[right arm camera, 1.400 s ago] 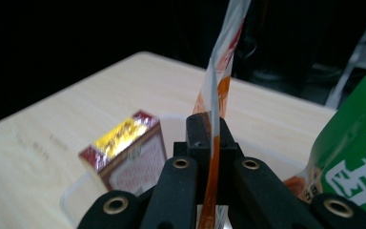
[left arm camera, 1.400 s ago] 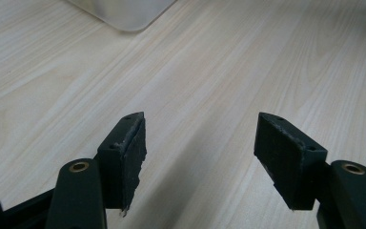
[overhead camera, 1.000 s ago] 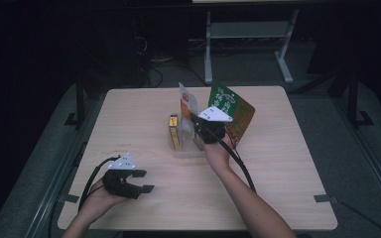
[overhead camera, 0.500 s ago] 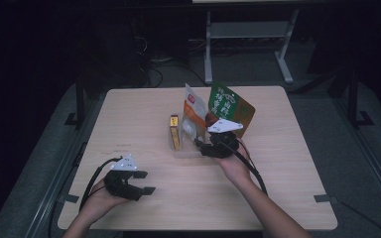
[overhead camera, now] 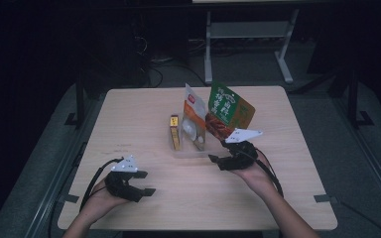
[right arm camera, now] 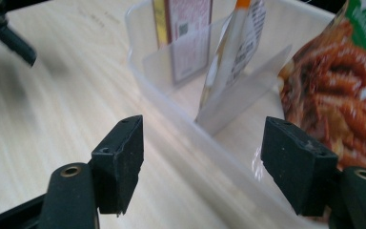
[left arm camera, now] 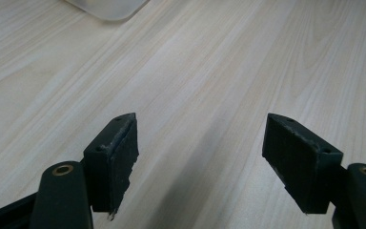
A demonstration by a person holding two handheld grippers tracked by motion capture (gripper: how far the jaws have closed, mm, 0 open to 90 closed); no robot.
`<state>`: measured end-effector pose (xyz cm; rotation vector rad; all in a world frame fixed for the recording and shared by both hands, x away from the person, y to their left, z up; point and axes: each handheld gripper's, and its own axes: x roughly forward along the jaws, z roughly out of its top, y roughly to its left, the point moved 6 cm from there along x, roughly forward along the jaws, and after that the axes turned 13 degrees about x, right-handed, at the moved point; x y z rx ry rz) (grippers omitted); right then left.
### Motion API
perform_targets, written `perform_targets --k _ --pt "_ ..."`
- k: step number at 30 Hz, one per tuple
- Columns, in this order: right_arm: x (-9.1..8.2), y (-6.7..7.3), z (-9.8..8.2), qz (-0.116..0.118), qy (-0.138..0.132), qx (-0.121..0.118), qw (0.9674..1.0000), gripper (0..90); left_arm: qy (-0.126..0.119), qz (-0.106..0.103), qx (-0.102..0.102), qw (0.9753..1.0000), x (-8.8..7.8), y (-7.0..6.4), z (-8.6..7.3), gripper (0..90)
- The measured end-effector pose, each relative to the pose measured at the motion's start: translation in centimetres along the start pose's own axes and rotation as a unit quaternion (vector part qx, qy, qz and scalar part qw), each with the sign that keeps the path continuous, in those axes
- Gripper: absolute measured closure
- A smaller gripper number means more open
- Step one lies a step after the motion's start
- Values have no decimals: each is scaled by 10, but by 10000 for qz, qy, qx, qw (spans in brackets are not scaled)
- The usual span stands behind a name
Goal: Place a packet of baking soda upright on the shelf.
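The green snack bag (overhead camera: 228,110) stands upright at the right end of the clear plastic bin (overhead camera: 191,148), leaning on its wall, glossy, with reddish fried strips printed low on its face. From the bin, the right hand-held gripper (overhead camera: 217,160) sits just in front and is by far the nearer; its jaws have just been opening and stand apart with nothing between them, so the bag lies straight beyond it. The left hand-held gripper (overhead camera: 146,183) rests well off toward the worktop's (overhead camera: 139,119) near left corner, jaws apart, empty.

My grippers (overhead camera: 149,191) (overhead camera: 213,158): black bodies, grey three-cornered top plates, black cables trailing. Jaws carry worn black pads (left arm camera: 124,167), brass-ringed screw holes behind them.
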<state>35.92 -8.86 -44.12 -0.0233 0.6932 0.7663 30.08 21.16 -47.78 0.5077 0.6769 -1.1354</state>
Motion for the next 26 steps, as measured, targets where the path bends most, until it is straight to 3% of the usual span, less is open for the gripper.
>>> perform_targets --k 18,26 --pt "-29 -7 -50 222 563 -183 9980 286 178 -48 275 9994 8 -4 -4 232" --pt "-28 -5 -51 257 597 -302 9974 272 180 -104 310 9993 11 -7 -3 226"
